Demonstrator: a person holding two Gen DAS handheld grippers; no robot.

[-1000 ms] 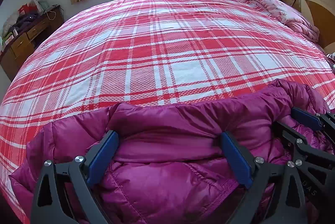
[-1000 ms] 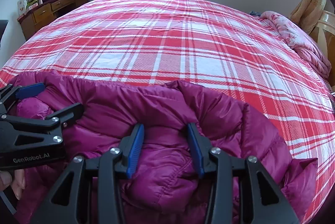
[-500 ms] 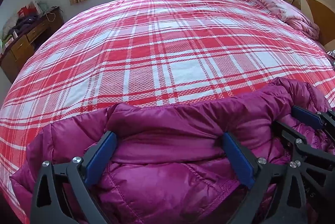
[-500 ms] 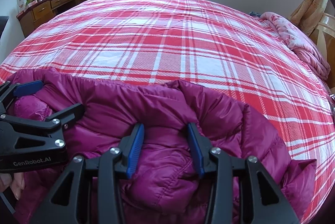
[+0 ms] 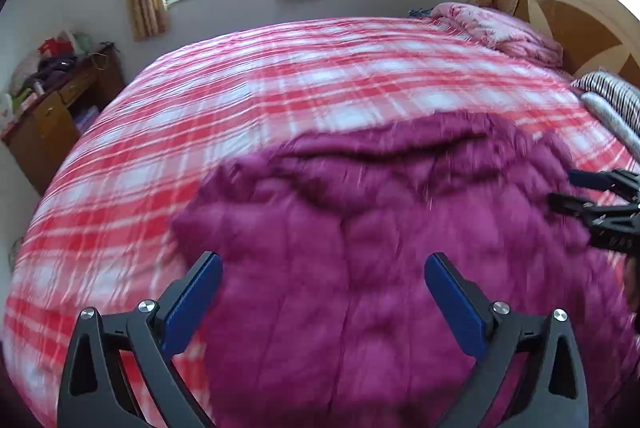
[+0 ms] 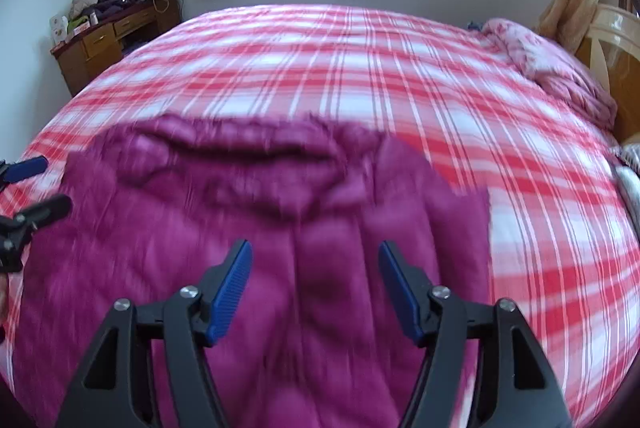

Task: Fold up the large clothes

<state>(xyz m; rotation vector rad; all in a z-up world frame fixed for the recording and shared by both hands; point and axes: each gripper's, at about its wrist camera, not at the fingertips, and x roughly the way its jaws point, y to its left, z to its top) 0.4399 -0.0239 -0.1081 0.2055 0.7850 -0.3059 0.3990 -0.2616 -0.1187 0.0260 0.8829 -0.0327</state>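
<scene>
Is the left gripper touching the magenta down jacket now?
Cannot tell. Left wrist view: the left gripper is open above the magenta down jacket; motion blur hides any gap.

- The left gripper (image 5: 323,288) has black skeletal arms, blue ribbed pads and silver screws.
- The right gripper (image 6: 315,284) is built identically.

Jacket (image 5: 360,268) motion-blurred, near edge cut off; folds unclear, maybe.
</scene>
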